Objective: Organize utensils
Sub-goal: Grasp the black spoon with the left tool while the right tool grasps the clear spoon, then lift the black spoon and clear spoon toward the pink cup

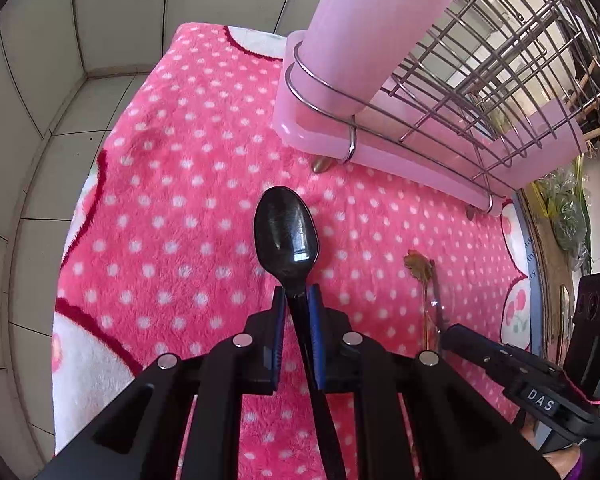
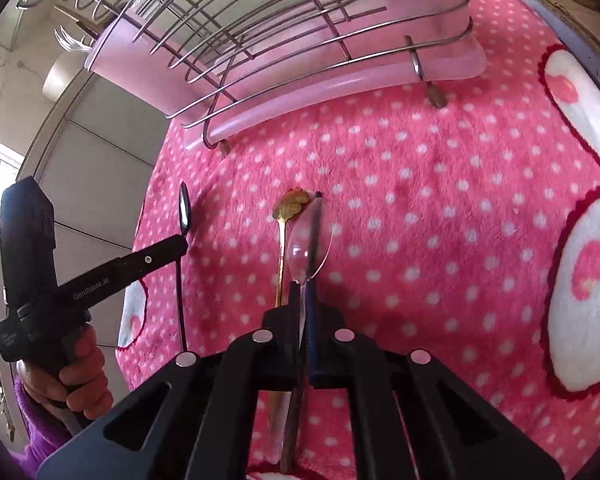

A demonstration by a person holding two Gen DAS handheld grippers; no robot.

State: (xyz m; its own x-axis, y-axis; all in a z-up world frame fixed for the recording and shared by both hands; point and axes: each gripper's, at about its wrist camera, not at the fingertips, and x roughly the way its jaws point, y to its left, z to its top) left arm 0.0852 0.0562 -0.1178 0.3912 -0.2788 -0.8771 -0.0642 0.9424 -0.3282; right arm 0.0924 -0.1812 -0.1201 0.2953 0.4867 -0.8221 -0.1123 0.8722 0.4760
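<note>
Black plastic spoon [image 1: 286, 230] sits pinched in the left gripper [image 1: 296, 300], handle along its fingers; right gripper [image 2: 302, 294] clamps the clear plastic spoon [image 2: 310, 242], wire dish rack [image 2: 228, 32] ahead.

I see a surface draped in a fluffy pink cloth [image 1: 204, 184] with white polka dots and cherry patches. Past its far edge, pale tiled walls [image 1: 60, 80] meet in a corner. Bright daylight falls throughout; green foliage [image 1: 568, 208] shows beyond one side.
</note>
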